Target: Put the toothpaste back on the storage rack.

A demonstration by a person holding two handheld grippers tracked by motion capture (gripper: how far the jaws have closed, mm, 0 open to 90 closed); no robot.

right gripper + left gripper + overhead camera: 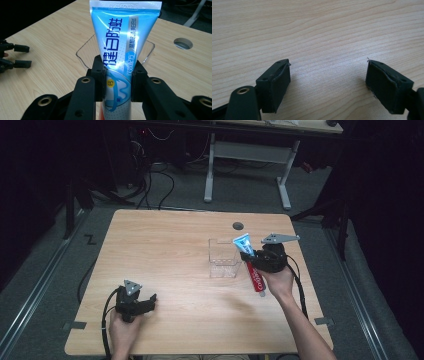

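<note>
Currently the right hand-held gripper (248, 256) is clamped on a toothpaste tube (118, 50), holding it tilted just beside the clear plastic container (223, 258), crimped end up near its rim. Well apart from that container on the counter (170, 250), the left hand-held gripper (328, 83) rests with jaws wide and nothing between them.

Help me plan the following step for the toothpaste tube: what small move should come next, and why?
Probably shift the right tool slightly left, bringing the toothpaste tube over the clear cup. The tool is shut on the tube, whose flat end points up and away beside the cup's rim, not yet above the opening. The left tool rests open, apart.
</note>
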